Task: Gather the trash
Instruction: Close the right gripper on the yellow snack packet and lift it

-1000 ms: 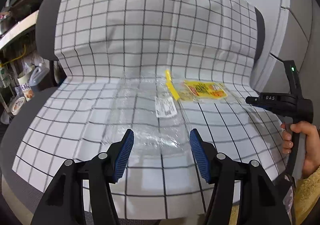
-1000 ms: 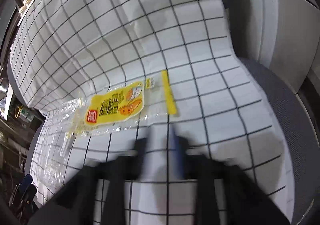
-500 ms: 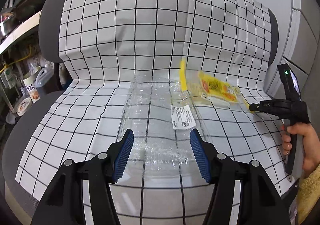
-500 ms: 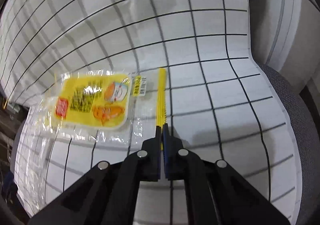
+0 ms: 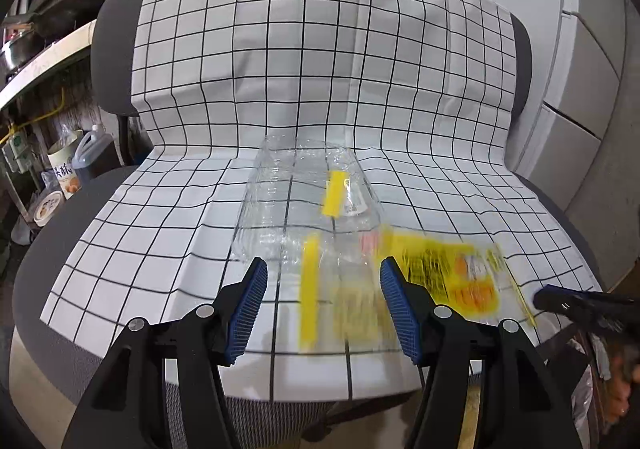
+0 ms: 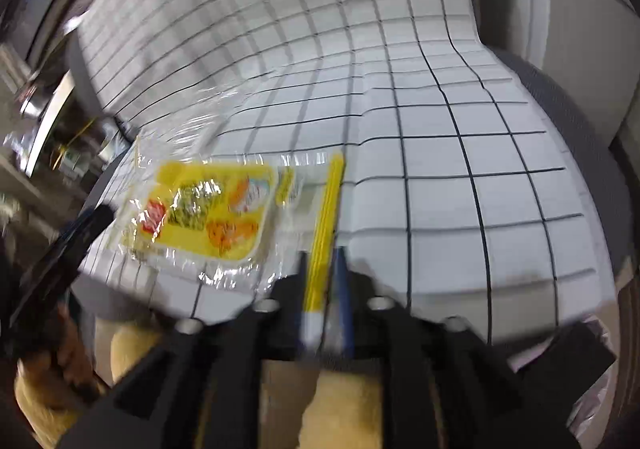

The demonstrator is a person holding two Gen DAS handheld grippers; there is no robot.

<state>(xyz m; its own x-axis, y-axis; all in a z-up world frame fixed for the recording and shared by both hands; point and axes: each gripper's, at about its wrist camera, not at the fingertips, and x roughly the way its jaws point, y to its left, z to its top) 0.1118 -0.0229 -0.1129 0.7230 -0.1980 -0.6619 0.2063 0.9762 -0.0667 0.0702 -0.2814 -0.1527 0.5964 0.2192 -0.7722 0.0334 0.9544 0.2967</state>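
My right gripper (image 6: pixel 324 277) has its 2 fingers pinched tight on the yellow seal strip of the snack wrapper (image 6: pixel 208 209). The strip runs straight out from the jaws, nearly in line with the fingers; the wrapper's long axis lies crosswise to that, its printed yellow panel trailing off to the left of the strip. The wrapper is thin crinkled clear film, glossy, with a rounded-corner yellow label showing red and orange print. It sits over the front edge of the seat, above the checked cloth (image 6: pixel 460 169), white with a black grid, draped over an office chair (image 6: pixel 600 185) of grey mesh fabric.

My left gripper (image 5: pixel 320 301) stands wide apart, blue ribbed pads (image 5: pixel 250 309) gripping nothing. Between and just beyond them lies a clear plastic bag (image 5: pixel 296 205), wrinkled and see-through, long axis running away from me toward the backrest.

In the left view the wrapper (image 5: pixel 448 273) is motion-smeared, overlapping the bag's near end and reaching right to the other gripper's (image 5: pixel 560 299) dark tip, which looks closed. Only this view shows the shelves and jugs to the left and the white cabinet on the right. Only the right view shows the strip actually seated between the closed fingers.
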